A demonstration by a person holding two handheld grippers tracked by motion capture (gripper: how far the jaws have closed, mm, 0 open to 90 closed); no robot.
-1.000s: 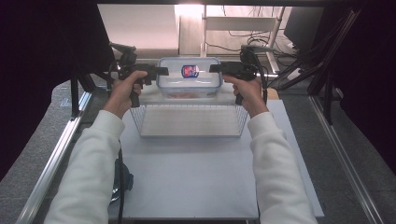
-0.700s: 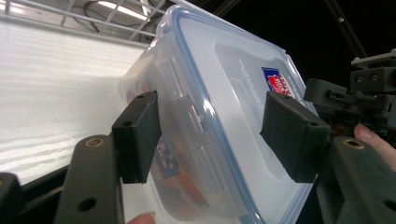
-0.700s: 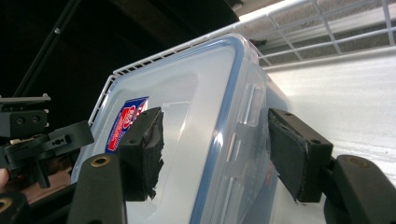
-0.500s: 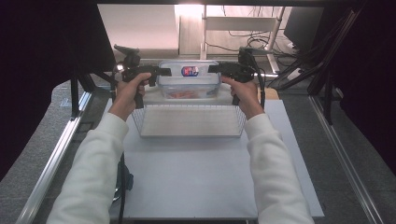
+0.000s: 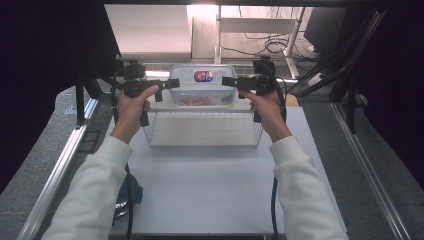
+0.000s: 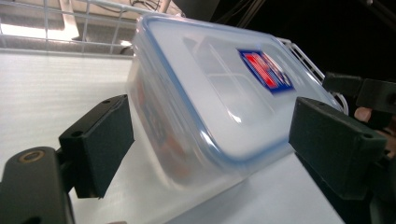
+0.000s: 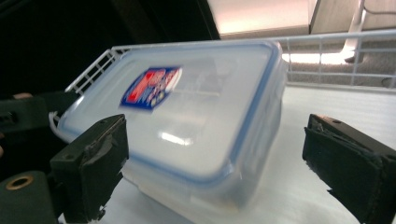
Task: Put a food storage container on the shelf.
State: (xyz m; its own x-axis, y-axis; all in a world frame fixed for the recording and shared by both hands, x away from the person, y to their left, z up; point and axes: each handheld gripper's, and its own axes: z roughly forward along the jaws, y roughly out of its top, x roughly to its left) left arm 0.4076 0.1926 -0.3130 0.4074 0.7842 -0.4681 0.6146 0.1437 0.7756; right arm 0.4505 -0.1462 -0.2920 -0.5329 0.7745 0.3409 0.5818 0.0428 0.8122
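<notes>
White counter [image 5: 210, 190] carried a wire basket [image 5: 202, 129]; the lidded container [image 5: 202, 85] already sat at its far end. Both the left claw [image 5: 171, 84] and right claw [image 5: 229, 81], jaws just opening, had released it, leaving only withdrawal.

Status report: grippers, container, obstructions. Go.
Left gripper and right gripper just opened, flanking the lidded plastic container. Container released at wire basket's far side. Nothing obstructing.

The clear plastic container [image 5: 202, 86] sat upright in my white wire basket [image 5: 202, 142], against its far side. Its blue-rimmed lid was seated closed, a red-and-blue label faced up, and orange contents showed through the wall.
</notes>
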